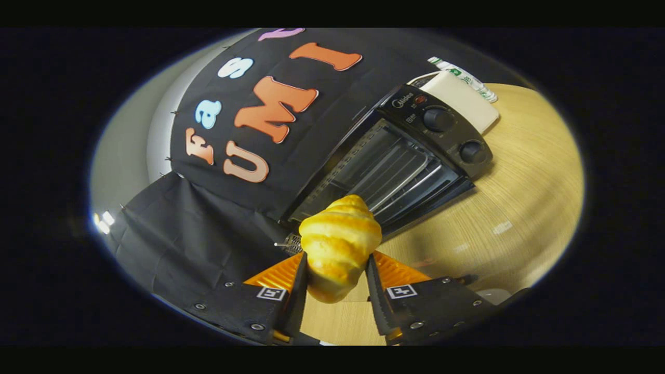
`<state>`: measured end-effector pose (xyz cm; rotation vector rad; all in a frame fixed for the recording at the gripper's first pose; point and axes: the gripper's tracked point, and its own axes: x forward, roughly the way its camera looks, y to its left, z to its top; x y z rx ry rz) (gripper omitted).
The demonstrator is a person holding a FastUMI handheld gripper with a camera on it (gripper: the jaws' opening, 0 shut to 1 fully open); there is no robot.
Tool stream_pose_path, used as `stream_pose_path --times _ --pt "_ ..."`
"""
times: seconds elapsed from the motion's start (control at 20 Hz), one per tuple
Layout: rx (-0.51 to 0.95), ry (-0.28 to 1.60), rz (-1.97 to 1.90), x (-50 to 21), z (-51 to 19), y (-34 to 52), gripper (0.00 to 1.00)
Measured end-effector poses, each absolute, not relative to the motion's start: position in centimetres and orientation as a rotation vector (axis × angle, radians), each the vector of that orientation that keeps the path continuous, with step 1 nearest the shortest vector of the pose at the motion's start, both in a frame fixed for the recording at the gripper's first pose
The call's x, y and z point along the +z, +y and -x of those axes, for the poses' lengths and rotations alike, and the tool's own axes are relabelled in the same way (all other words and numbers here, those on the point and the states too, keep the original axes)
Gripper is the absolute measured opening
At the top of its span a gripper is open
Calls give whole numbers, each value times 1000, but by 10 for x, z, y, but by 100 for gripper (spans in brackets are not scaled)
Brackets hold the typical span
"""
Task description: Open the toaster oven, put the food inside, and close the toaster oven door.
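A golden croissant (338,244) sits between my two fingers, and my gripper (336,266) is shut on it, holding it above the wooden table (519,197). Beyond the croissant stands the black toaster oven (395,161), seen tilted. Its door (415,210) hangs open at the front, and the wire rack (400,169) inside is bare. Two round knobs (439,119) sit on its control panel. The croissant hides the near left corner of the oven opening.
A white flat box (462,98) lies behind the oven with a green-and-white packet (465,78) beyond it. Black cloth (176,234) hangs behind and left of the oven. Bare tabletop spreads to the right of the oven.
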<state>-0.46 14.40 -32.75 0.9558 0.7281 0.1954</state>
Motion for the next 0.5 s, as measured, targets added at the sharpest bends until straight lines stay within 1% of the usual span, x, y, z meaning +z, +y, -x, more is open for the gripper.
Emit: stream_pose_path --times 0.15,0.35,0.5 --pt "162 724 -916 -339 -25 141 56" --pt "154 700 -905 -339 -56 140 55" --pt "155 724 -885 -350 -63 147 55"
